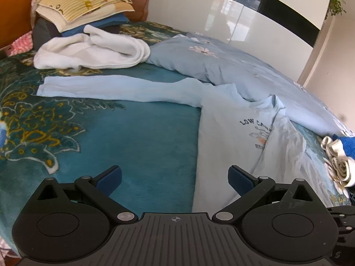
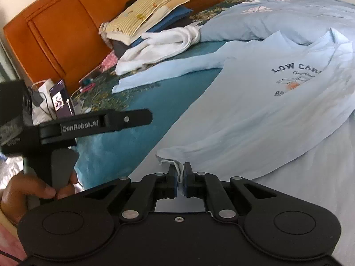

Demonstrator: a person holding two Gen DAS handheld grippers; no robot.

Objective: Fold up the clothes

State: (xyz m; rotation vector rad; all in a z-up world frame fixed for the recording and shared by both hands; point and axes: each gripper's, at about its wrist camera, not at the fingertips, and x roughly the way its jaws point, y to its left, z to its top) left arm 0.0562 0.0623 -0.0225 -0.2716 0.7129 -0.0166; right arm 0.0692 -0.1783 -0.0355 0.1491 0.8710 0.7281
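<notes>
A light blue long-sleeved shirt [image 1: 230, 133] with "LOW CAR" print lies on the teal patterned bedspread [image 1: 137, 137]. Its left sleeve [image 1: 115, 88] stretches out flat to the left; its right side is folded over the print. My left gripper [image 1: 175, 179] is open and empty, hovering above the shirt's left edge. In the right wrist view my right gripper [image 2: 180, 174] is shut on a bunched cuff or hem edge of the shirt [image 2: 255, 102], holding it near the shirt's lower edge. The left gripper's body [image 2: 95, 124] shows at left, held by a hand.
A white towel [image 1: 93, 51] and a stack of pillows [image 1: 82, 2] lie at the bed's head by the orange headboard [image 2: 62, 28]. A pale blue floral duvet [image 1: 221, 62] lies behind the shirt. Rolled cloths [image 1: 339, 159] sit at right. A phone [image 2: 62, 99] stands on the bedside.
</notes>
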